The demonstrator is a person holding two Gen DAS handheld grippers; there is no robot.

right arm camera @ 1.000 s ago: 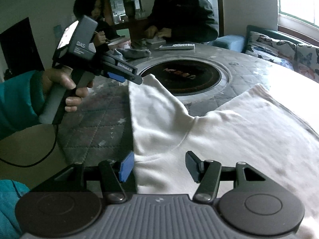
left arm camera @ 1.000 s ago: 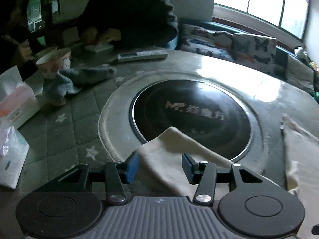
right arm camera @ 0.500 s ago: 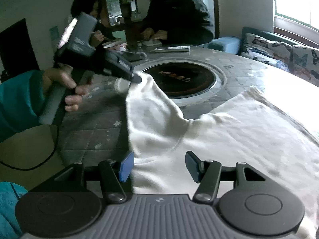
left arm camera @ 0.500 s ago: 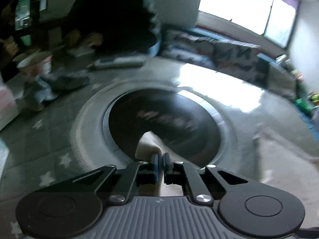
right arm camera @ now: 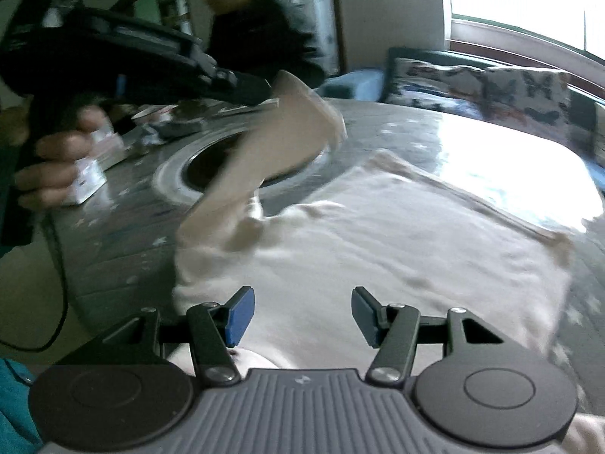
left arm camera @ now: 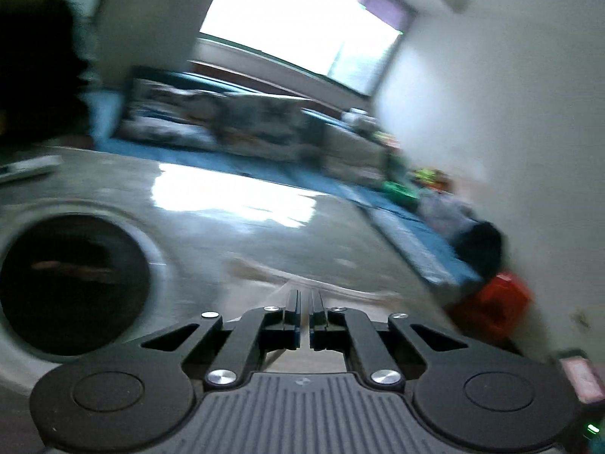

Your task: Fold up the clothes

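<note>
A cream shirt (right arm camera: 378,249) lies spread on the round table (right arm camera: 472,143). One sleeve (right arm camera: 272,143) is lifted off the table and hangs slanting from my left gripper (right arm camera: 270,89), which is shut on its end, above the cooktop. In the blurred left wrist view the left gripper (left arm camera: 305,302) has its jaws together, with a strip of the pale cloth (left arm camera: 264,274) running off past the tips. My right gripper (right arm camera: 302,310) stands open low over the shirt near its collar, with nothing pinched between its blue pads (right arm camera: 238,316).
A black round cooktop (left arm camera: 72,283) is set into the table's middle. A person in dark clothes (right arm camera: 257,38) sits at the far side. White packets (right arm camera: 90,166) and a remote (left arm camera: 26,168) lie on the table. A sofa with patterned cushions (left arm camera: 227,128) runs under the window, and a red stool (left arm camera: 495,302) stands beside it.
My left gripper closed on the sleeve's end, then rose and swung right, pulling the sleeve up off the cooktop. The right gripper shifted a little over the shirt and stayed open.
</note>
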